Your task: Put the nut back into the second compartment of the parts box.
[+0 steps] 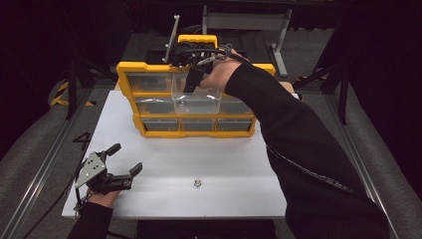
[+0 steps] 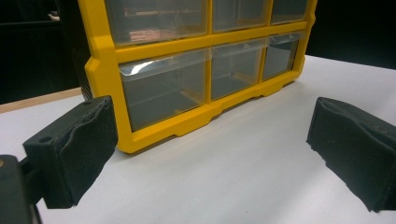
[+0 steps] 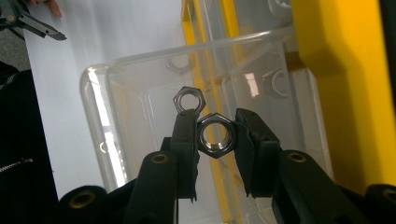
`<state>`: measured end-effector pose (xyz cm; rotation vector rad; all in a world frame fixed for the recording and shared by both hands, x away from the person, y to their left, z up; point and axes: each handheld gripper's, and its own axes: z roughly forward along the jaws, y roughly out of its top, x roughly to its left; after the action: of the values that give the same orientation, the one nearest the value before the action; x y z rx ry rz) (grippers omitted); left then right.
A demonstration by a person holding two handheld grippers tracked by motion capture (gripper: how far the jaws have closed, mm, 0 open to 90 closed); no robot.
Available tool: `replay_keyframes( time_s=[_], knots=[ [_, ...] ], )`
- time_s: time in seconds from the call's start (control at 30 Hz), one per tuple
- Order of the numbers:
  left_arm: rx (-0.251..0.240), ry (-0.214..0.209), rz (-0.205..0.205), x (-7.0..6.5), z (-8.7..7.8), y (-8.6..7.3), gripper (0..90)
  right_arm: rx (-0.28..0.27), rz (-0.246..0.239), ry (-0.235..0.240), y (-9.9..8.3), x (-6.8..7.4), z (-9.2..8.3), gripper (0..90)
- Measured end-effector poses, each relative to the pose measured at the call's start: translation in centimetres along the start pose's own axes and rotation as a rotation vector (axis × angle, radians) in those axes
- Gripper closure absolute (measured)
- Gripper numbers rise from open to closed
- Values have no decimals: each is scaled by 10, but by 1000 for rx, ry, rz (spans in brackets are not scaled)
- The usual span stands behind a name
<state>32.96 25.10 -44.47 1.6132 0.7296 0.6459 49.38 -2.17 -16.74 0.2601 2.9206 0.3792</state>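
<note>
My right gripper (image 3: 215, 127) is shut on a steel hex nut (image 3: 215, 135), held by its flats between the pads. It hangs over a clear drawer (image 3: 187, 51) pulled out of the yellow organizer (image 1: 149, 67). A second hex nut (image 3: 188, 99) lies on the drawer's floor just beyond the held one. From above, the right gripper (image 1: 191, 79) reaches down into the drawer (image 1: 199, 103) in the cabinet's middle row. My left gripper (image 1: 127, 158) rests open on the white board at the near left, its jaws (image 2: 215, 140) wide apart with nothing between them.
A loose nut (image 1: 197, 183) lies on the white board (image 1: 224, 164) near the front edge. The organizer (image 2: 159, 49) stands at the back of the board with its lower clear drawers pushed in. Dark floor and stand legs surround the table.
</note>
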Motion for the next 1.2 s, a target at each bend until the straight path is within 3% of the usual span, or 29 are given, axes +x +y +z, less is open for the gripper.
replay_keyframes(
  time_s=[0.6, 0.77, 0.9, 0.93, 1.0, 1.03, 1.2],
  knots=[
    [1, 0, 2, 0, 0, 0, 26, 39, 3, 26, 0, -4, 15, 686],
    [1, -1, 1, 0, 0, 0, 26, 18, 3, 20, -1, -3, 13, 649],
    [1, -1, 1, 0, 0, 0, 26, 8, -2, 8, -1, -2, 6, 644],
    [1, -2, 1, 0, 0, 0, 26, -21, -3, -7, -3, 1, -4, 629],
    [1, 0, 0, 0, 0, 0, 26, -33, 1, -13, -3, 2, -7, 613],
    [2, -2, 2, 0, 0, 0, 25, -69, -8, -39, -5, 7, -18, 539],
    [5, -3, 5, 0, 0, 0, 26, -144, -10, -86, -9, 17, -41, 451]
  ],
)
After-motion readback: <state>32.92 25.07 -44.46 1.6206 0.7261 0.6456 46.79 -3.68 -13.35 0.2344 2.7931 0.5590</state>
